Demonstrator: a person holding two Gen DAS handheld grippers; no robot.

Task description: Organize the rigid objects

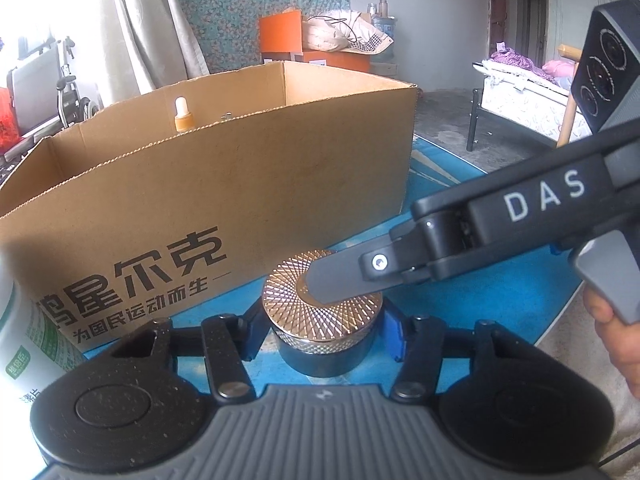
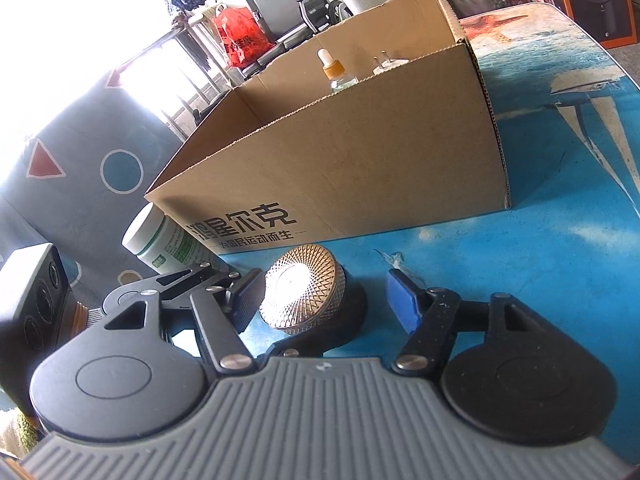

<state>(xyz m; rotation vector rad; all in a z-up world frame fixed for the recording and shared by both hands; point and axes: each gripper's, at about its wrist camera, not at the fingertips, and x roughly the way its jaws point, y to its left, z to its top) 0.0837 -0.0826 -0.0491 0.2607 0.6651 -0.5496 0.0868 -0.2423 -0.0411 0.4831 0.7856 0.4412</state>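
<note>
On blue table [image 1: 460,312], gold-lidded jar [image 1: 320,300] apparently clamped between left claw [image 1: 322,330] pads; right claw [image 2: 336,300] apart beside it.

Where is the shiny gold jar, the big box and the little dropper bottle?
gold jar [image 1: 320,292], left wrist view, patterned lid.
cardboard box [image 2: 360,168], right wrist view, front wall.
dropper bottle [image 2: 334,70], right wrist view, orange collar.
</note>
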